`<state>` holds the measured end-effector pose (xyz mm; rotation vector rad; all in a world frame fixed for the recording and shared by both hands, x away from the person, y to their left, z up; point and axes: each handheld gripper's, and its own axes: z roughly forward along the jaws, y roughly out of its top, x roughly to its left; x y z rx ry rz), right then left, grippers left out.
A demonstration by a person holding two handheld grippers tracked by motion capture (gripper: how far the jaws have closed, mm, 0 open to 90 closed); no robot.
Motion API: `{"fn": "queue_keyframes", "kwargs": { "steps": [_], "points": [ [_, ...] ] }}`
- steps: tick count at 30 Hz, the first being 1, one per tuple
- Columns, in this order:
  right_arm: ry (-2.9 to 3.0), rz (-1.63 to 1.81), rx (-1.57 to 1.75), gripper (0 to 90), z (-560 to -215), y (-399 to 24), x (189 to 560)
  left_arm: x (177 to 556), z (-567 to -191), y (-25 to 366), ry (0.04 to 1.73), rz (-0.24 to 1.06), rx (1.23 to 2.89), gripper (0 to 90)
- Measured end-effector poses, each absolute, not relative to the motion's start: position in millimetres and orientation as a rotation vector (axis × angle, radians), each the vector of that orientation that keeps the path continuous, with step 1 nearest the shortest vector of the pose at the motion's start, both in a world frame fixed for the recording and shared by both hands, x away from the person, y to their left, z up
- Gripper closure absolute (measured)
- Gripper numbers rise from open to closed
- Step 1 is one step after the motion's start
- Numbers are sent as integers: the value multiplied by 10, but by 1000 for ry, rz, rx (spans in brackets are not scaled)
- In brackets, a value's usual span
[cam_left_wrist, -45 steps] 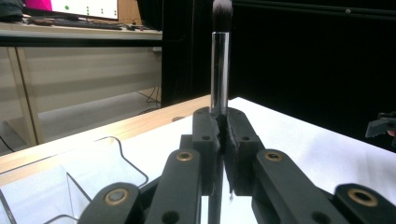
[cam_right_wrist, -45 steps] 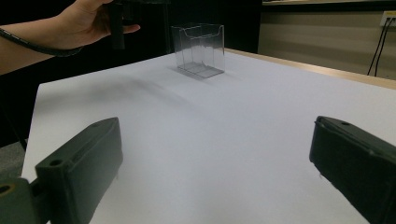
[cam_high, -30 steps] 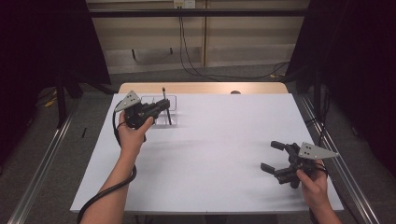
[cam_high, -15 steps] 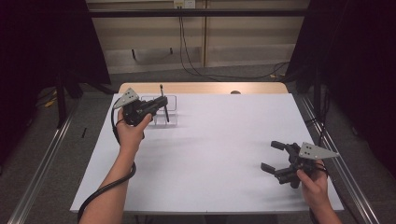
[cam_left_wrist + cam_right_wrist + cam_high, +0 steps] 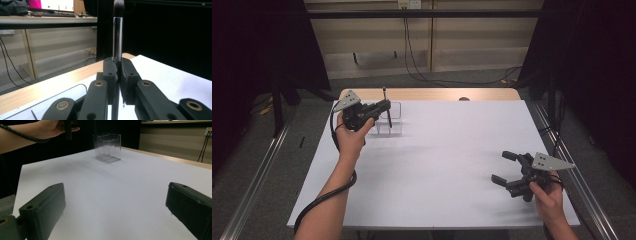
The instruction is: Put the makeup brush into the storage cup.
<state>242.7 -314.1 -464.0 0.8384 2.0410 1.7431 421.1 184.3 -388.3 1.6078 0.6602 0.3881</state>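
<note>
High view: nearest the person, the right gripper (image 5: pixel 506 172) rests low over the white table (image 5: pixel 447 165) at its near right corner, jaws spread wide with nothing between them. The right gripper view bears this out, with only bare sheet between the two black jaws.

Farther off, at the far left, the left gripper (image 5: pixel 384 105) is clenched on a makeup brush (image 5: pixel 387 111), held upright with the bristles up. In the left gripper view the pads pinch the brush's (image 5: pixel 117 37) shiny metal ferrule, and the dark bristle head rises above it. The brush hangs over or just in front of the clear box (image 5: pixel 389 120), which stands near the table's far edge; whether its lower end is already inside the box I cannot tell.

The risks from here, as I judge them:
- The ferrule is smooth and round, so a pinch on it may let the brush slip or swing between the pads.
- The box is light and clear, and nothing steadies it. If the handle's tip catches its rim on the way down, the box could tip or slide toward the far edge.
- Letting go before the tip is well inside would drop the brush beside the box.
</note>
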Motion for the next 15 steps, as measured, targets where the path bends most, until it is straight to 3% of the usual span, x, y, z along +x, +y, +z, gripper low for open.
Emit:
{"fn": "queue_keyframes", "kwargs": {
  "steps": [15],
  "points": [
    [2044, 1745, 840, 21, -4637, -3128, 2423, 4271, -3810, 1866, 670, 398, 1599, 839]
  ]
}}
